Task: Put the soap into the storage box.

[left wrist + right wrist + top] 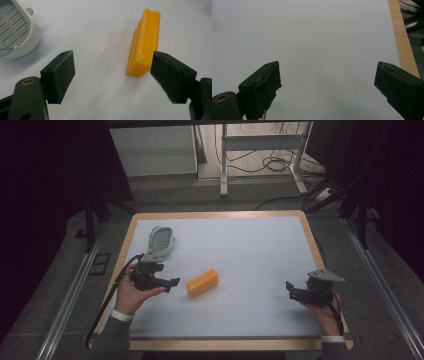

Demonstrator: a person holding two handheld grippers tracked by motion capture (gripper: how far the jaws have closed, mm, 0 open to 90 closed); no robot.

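Where the forearms come in at the bottom of the high view, the left hand [131, 292] sits lower left of centre and the right hand [325, 312] lower right, each around a black gripper. The left gripper [172, 283] points toward the middle of the frame with its jaws parted, and the block [202, 283], a yellow-orange bar, lies just beyond its tips, close but apart from them. From the left gripper view the jaws stand wide open at the bottom of the frame, holding nothing; the block [145, 42] lies flat on the table [100, 30] ahead of them, running from right of centre up toward the top. Its near end sits just beside the upper inner corner of the jaw on the right, so the block is off to that side rather than centred in the gap. I cannot tell whether that jaw touches it.

The right gripper [289, 288] rests well apart from the block, near the right edge of the table [250, 240]. In the right gripper view its jaws are spread wide too, with bare white surface between them and the table's wooden rim in the upper right.

Farther back, at the upper left of the tabletop, lies a white slotted tray [161, 240], seen again at the upper left corner of the left gripper view [17, 37], well clear of the jaws.
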